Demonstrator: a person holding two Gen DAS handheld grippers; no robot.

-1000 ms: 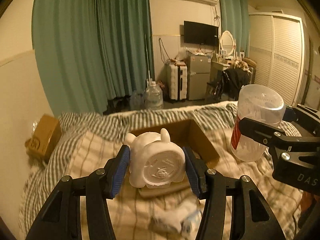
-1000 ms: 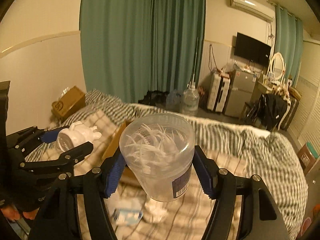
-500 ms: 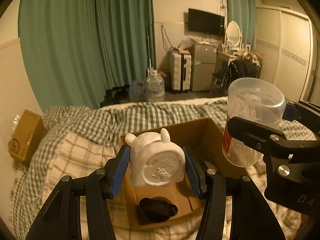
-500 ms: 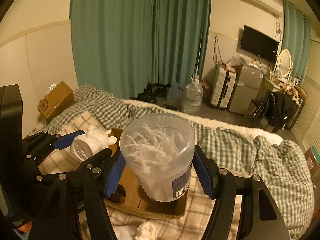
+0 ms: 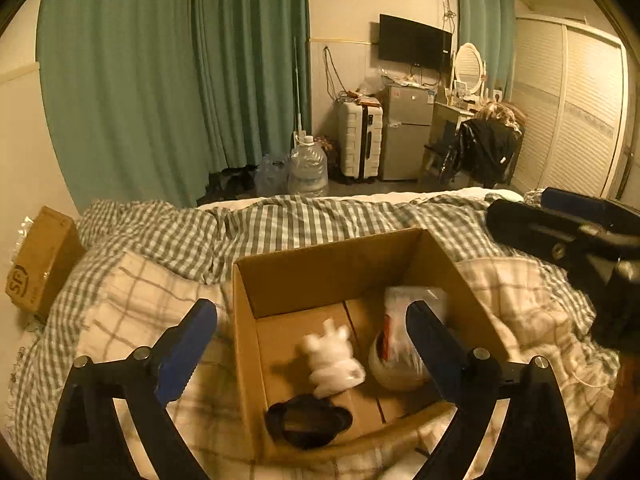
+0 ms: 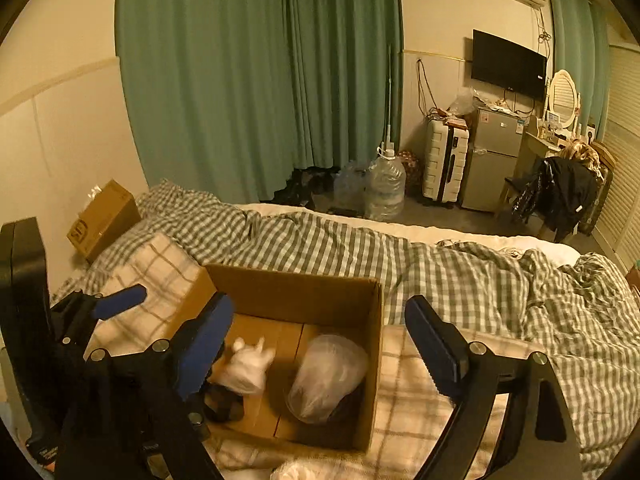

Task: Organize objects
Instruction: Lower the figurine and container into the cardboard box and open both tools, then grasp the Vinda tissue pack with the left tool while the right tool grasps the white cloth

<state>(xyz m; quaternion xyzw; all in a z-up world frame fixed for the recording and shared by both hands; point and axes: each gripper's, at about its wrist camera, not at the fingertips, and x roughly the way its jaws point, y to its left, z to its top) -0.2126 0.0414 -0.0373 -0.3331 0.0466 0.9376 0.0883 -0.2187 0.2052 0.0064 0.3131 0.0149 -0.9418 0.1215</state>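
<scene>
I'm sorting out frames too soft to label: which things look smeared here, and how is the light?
Left wrist view: the white figurine and plastic jar in the cardboard box are slightly smeared; warm dim light, dark fisheye corners. Right wrist view: the figurine is badly blurred, the jar softer; the curtains stay sharp.

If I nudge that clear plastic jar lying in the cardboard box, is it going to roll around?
Probably: the clear plastic jar lies on its side, round-bodied, on the cardboard box floor. It looks light, holding only thin white picks. The box wall beside it should stop it quickly.
</scene>
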